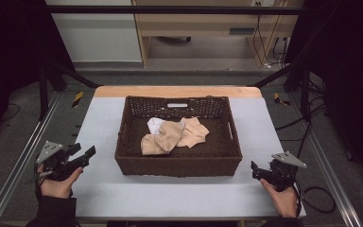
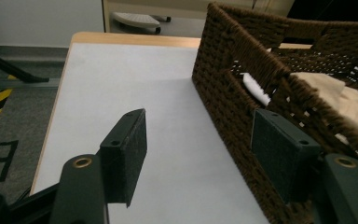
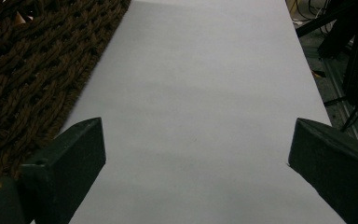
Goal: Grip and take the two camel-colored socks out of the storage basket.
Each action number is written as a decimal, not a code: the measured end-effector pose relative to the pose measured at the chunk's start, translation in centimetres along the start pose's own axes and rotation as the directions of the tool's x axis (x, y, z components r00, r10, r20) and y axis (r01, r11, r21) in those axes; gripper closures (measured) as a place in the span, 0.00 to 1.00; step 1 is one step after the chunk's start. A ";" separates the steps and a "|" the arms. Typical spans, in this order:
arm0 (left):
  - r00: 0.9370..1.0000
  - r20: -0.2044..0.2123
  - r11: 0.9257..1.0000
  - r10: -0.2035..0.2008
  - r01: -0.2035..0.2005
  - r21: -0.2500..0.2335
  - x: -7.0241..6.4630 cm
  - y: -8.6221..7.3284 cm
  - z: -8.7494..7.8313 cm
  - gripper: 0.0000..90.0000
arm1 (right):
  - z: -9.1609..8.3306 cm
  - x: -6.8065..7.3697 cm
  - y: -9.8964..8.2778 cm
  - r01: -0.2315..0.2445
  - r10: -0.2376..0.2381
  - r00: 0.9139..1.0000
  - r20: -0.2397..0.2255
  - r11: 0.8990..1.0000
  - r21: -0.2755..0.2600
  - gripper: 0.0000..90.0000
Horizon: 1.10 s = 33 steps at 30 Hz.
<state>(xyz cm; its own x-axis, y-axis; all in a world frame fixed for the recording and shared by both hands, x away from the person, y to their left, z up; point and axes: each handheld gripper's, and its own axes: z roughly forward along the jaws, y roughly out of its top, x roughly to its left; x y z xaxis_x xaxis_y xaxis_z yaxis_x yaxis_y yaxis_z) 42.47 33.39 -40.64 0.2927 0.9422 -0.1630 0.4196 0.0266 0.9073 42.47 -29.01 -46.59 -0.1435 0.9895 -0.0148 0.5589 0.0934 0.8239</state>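
White table [image 1: 99,189] carried a wicker basket [image 1: 177,166] of crumpled cloths [image 1: 172,135] at its centre; left gripper [image 1: 86,153] sat nearer, right gripper [image 1: 256,171] at the right edge, both fingers wide, empty.

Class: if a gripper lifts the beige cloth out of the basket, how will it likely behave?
The beige cloth lies crumpled in folds, so it will probably droop limply. It looks thin, likely light. It overlaps the white cloth, which may drag along.
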 end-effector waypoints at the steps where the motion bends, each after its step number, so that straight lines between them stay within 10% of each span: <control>1: 1.000 0.004 1.000 0.001 -0.001 -0.003 -0.1 0.2 0.0 0.40 | 0.0 0.0 0.0 0.001 -0.001 1.000 0.000 1.000 -0.002 0.05; 33: 0.993 0.110 0.995 0.043 -0.032 -0.099 -5.3 6.6 2.6 0.38 | -0.1 0.4 0.1 0.008 -0.008 1.000 0.002 1.000 -0.015 0.05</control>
<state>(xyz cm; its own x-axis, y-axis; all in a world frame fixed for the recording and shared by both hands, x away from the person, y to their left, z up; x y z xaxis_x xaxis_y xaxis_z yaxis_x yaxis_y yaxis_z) 45.94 27.73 -34.85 0.4035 0.8999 -0.1655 0.3232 0.0291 0.9459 42.36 -28.60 -46.45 -0.1458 0.9891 -0.0225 0.5453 0.0993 0.8323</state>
